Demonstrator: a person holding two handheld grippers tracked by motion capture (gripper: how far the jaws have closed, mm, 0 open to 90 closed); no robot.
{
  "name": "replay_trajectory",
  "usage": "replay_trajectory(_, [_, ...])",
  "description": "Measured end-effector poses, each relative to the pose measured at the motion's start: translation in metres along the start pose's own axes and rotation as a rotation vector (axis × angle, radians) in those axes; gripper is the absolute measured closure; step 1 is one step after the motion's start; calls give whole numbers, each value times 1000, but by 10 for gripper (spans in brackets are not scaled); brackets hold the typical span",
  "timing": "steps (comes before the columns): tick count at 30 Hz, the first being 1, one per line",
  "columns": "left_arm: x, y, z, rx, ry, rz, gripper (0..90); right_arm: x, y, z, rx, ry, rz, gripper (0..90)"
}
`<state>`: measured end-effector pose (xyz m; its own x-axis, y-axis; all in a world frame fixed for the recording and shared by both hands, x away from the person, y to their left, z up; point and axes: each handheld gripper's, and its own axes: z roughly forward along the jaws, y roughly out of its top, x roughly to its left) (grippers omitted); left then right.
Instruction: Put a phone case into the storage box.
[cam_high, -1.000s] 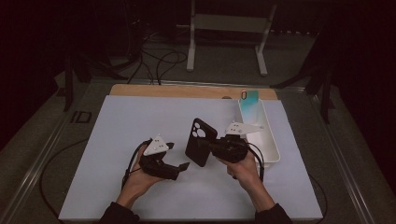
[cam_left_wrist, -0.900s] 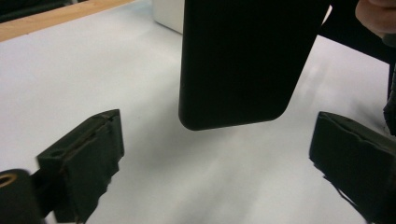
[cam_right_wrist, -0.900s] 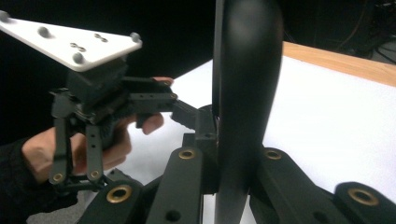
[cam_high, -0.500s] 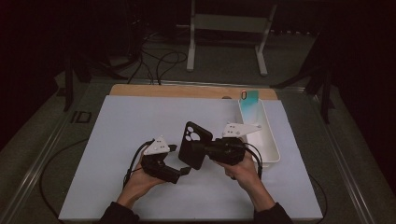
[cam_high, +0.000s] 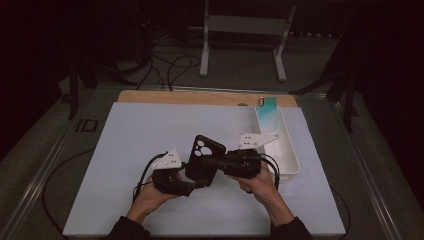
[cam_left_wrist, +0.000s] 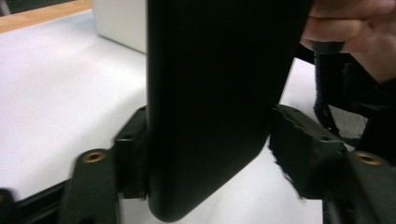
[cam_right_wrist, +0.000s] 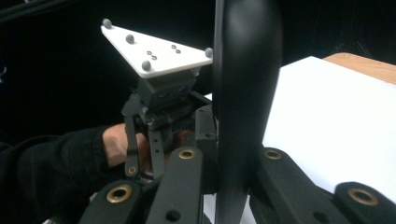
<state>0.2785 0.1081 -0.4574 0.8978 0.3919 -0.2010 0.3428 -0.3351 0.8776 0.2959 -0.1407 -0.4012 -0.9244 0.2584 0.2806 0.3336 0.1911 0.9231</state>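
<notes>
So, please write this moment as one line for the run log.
object: black phone case, upright above table | right hand-held gripper: shut on its edge | left hand-held gripper: jaws around lower end, gap on one side | white bin: right

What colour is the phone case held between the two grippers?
Plain matte black; the phone case shows best in the high view, camera cutouts facing up.

Dim room, white table (cam_high: 125, 140), grey floor (cam_high: 240, 75), white metal stand (cam_high: 245, 25), cables (cam_high: 170, 62)

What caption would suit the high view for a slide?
Both grippers, left gripper and right gripper, meet at a black phone case above the white mat, beside a white tray.
</notes>
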Motion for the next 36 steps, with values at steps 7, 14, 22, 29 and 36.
replay_trajectory(7, [0, -3, 2, 37, -41, 19, 557, -5, 1, -4, 30, -46, -34, 841])
replay_trajectory(14, [-2, -4, 8, 80, -74, 36, 672, -4, 2, -3, 53, -91, -87, 724])
replay_trajectory(22, [-3, -4, 9, 96, -25, 47, 798, 0, 3, 4, 69, -111, -90, 469])
replay_trajectory(29, [-2, -3, 7, 87, 16, 40, 805, -2, 2, 6, 87, -204, -56, 208])
replay_trajectory(36, [0, -3, 5, 85, 70, 20, 804, -4, -2, 4, 117, -270, -11, 136])
